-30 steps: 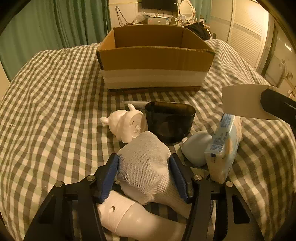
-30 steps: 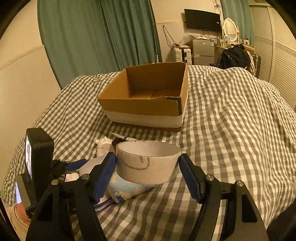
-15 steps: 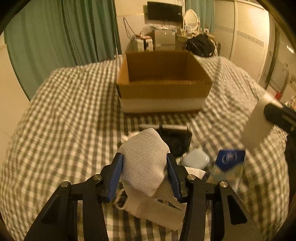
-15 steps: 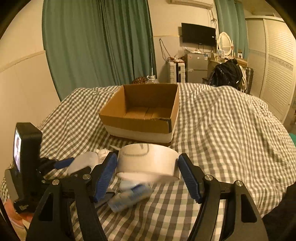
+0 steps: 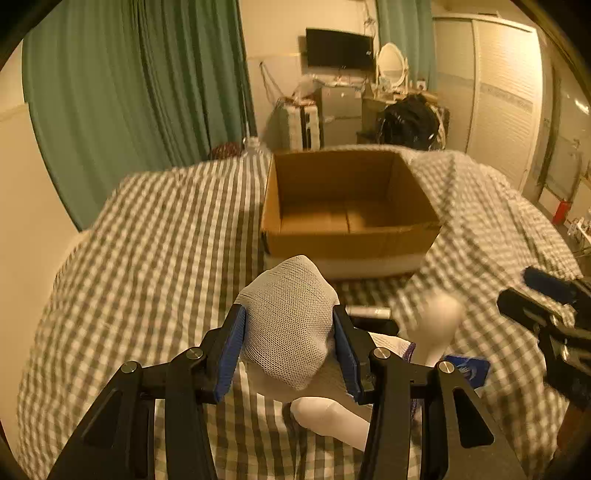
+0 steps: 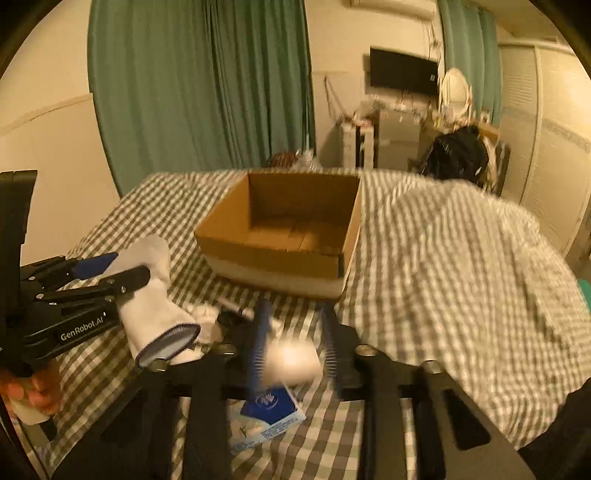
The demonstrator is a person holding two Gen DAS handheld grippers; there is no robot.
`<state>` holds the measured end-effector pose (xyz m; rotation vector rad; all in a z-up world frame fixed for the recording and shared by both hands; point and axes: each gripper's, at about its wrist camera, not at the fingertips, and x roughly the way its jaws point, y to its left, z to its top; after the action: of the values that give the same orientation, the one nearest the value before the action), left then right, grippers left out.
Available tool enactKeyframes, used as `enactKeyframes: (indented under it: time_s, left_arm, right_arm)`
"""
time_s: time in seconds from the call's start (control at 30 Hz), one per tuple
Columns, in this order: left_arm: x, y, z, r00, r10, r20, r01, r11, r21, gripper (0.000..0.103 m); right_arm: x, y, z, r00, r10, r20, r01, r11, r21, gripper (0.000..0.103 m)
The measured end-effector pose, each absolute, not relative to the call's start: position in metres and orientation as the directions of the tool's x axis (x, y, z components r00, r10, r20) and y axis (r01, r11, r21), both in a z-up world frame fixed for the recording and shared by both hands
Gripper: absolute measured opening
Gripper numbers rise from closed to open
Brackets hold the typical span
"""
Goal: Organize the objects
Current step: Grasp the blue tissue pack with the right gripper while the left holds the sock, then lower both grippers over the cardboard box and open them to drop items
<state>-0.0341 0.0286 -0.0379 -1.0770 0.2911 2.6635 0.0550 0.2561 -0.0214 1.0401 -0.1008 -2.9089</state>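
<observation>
While the left tool (image 5: pixel 288 350) is pinching a white sock (image 5: pixel 288 328) for the far cardboard box (image 5: pixel 349 206), the right tool's (image 6: pixel 293 350) grip is too blurred to tell.

Knitted white cloth glove (image 5: pixel 291 332), matt brown cardboard box (image 5: pixel 347 243), checked fabric bedcover (image 5: pixel 155 258)

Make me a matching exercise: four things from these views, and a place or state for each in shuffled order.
1 white cloth
2 cardboard box
3 blue packet
4 television

a on the wall
b clamped in the left gripper
c lying flat on the checked bedspread
d standing open-topped, farther back

Pairs: 1-b, 2-d, 3-c, 4-a
</observation>
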Motion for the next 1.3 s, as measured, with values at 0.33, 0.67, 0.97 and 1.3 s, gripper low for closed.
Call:
enactKeyframes:
  time_s: [0.33,0.67,0.97,1.3]
  left_arm:
    - [-0.042,0.008,-0.088,-0.653,0.071,-0.754,-0.248,-0.961,0.125,0.048]
    - [-0.037,0.000,-0.092,-0.649,0.085,-0.756,-0.247,-0.963,0.104,0.048]
    - [-0.026,0.003,-0.062,-0.686,0.113,-0.718,-0.264,-0.959,0.101,0.048]
    - [-0.051,0.026,0.004,-0.773,0.155,-0.615,-0.289,-0.949,0.125,0.048]
  right_arm:
    - [0.027,0.234,-0.085,-0.624,-0.080,-0.777,0.076,-0.996,0.041,0.077]
    - [0.032,0.208,-0.120,-0.517,-0.019,-0.856,0.146,-0.987,-0.067,0.054]
    - [0.049,0.212,-0.082,-0.618,-0.032,-0.786,0.099,-0.994,-0.038,0.025]
    - [0.023,0.227,-0.001,-0.740,-0.059,-0.670,0.099,-0.995,-0.022,0.025]
